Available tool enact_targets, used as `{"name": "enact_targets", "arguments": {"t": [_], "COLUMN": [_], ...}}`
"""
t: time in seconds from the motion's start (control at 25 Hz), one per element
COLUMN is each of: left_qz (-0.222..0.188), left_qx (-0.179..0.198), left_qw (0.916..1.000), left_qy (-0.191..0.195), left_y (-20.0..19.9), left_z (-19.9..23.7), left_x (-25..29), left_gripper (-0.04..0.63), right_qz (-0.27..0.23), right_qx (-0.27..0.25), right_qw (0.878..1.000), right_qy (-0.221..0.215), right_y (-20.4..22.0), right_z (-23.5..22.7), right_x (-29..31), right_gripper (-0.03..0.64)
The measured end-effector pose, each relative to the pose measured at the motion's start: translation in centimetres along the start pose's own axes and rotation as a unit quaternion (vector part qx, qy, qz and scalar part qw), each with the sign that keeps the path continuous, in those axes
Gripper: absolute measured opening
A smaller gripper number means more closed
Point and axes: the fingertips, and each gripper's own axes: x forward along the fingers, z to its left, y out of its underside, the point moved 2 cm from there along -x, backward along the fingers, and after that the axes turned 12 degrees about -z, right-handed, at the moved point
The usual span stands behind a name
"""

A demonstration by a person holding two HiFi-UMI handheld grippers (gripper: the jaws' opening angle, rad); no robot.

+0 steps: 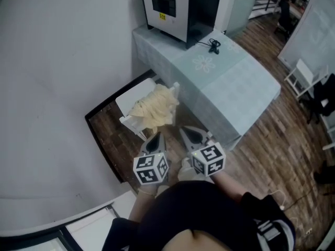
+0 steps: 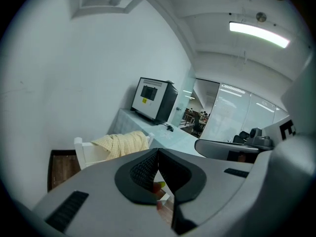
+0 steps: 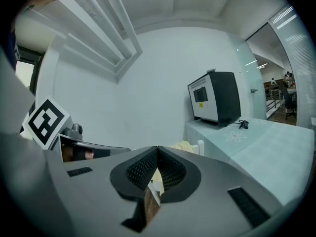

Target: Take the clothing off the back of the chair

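While left gripper [image 1: 156, 138] & right gripper [image 1: 191, 136] hover empty w/ jaws shut, near the white chair [image 1: 134, 96], cream knit clothing [image 1: 156, 107] drapes its back: soft, light, prob. best pinched at the bunched top fold.

place: office-like room | cues: glass partitions [image 2: 242, 115], ceiling strip light [image 2: 258, 33], boxy machine [image 1: 175, 7] on clothed table [image 1: 230, 82]

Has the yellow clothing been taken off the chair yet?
No, the yellow clothing hangs draped over the back of the white chair in the head view.
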Motion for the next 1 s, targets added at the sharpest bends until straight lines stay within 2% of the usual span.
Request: {"name": "enact_targets", "arguments": {"t": [0.24, 0.48, 1.0], "left_qz": [-0.014, -0.026, -0.046], "left_qx": [-0.014, -0.022, -0.041], "left_qw": [0.9986, 0.9959, 0.984], "left_qy": [-0.05, -0.084, -0.167], "left_y": [-0.6, -0.8, -0.5], "left_z": [1.1, 1.5, 4.0], "left_x": [1.8, 3.8, 6.9], "left_gripper": [-0.002, -0.002, -0.002], "right_qz": [0.008, 0.015, 0.035], "right_qx": [-0.011, -0.019, -0.035], "right_qw": [0.999, 0.997, 0.989], "right_qy": [-0.038, -0.068, -0.139], "right_y": [-0.8, -1.0, -0.5], "right_z": [-1.7, -3.7, -6.2], "right_x": [2.4, 4.7, 9.8], "right_gripper": [0.012, 0.012, 0.012]}}
